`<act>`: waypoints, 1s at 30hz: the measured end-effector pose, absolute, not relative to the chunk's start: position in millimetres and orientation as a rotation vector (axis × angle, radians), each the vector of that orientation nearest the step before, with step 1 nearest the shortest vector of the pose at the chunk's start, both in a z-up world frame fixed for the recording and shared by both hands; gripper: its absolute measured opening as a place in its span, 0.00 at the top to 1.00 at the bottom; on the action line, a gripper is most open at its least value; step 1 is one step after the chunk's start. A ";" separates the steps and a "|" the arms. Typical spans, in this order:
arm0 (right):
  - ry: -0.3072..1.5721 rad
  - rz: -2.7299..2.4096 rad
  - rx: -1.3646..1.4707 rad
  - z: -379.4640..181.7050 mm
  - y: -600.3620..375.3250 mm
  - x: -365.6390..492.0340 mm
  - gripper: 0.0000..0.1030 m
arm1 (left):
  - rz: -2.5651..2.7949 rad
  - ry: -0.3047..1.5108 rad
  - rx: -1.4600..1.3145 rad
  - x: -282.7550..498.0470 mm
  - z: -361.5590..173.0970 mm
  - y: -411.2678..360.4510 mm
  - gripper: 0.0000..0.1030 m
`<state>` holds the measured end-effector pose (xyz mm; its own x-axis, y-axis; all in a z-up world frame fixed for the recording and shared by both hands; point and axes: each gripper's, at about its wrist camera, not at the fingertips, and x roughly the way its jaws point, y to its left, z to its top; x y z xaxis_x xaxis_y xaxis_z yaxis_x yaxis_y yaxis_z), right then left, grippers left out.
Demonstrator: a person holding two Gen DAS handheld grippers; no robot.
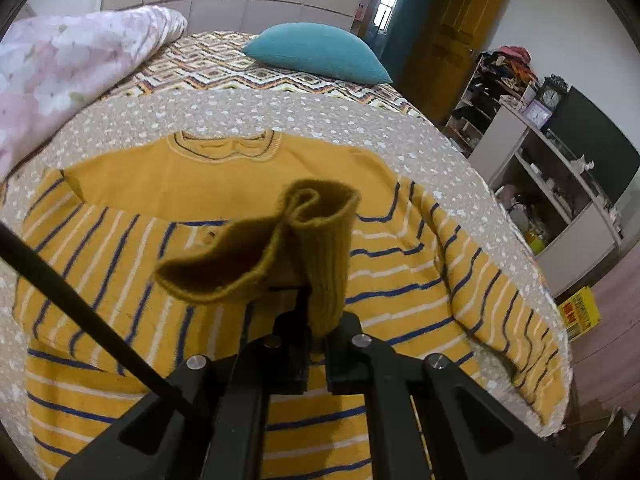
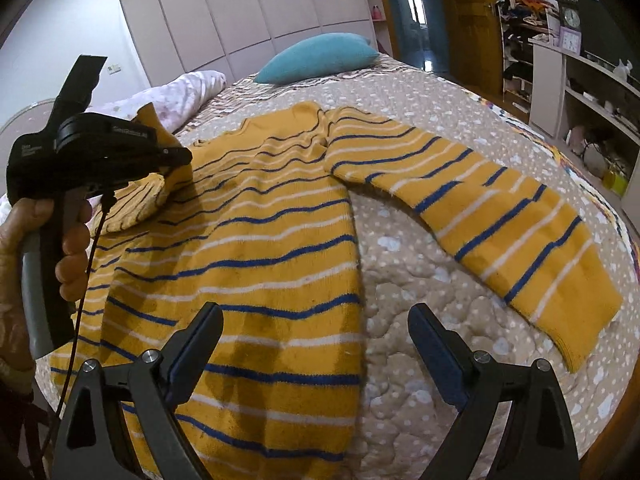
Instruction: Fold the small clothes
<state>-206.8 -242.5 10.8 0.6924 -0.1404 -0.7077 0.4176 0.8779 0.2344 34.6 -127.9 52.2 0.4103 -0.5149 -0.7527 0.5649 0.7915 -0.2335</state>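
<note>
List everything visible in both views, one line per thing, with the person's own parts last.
sweater: one, mustard yellow with blue and white stripes, spread on the bed; left sleeve cuff lifted over the body, right sleeve laid out flat.
bedspread: one, tan with white spots, under the sweater.
pillow: one, teal, far end of bed.
quilt: one, pink floral, bunched on the bed's far left.
wardrobe: one, pale glossy doors, behind the bed.
shelving: white, cluttered, right of the bed.
clock: one, dark frame, on the shelving.
left tool: black, shut on the cuff.
right tool: black, open above the sweater's hem edge.
left hand: grips the left tool's handle.
</note>
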 end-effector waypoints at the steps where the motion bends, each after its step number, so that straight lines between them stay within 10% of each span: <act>1: 0.745 -0.322 0.400 10.5 -243.1 -207.0 0.07 | -0.670 0.921 0.070 34.8 52.4 -126.9 0.96; 7: 0.764 -0.326 0.407 5.4 -242.7 -202.5 0.07 | -0.715 0.941 0.044 41.1 59.4 -142.5 0.91; 11: 0.763 -0.335 0.403 6.9 -244.2 -204.5 0.07 | -0.857 0.975 -0.026 42.3 66.2 -159.2 0.53; 16: 0.755 -0.352 0.402 11.5 -250.4 -208.0 0.07 | -0.937 0.953 -0.066 27.7 84.2 -142.1 0.33; 30: 0.743 -0.236 0.401 43.2 -270.9 -110.3 0.07 | -0.485 0.830 0.174 -3.0 42.9 -11.9 0.29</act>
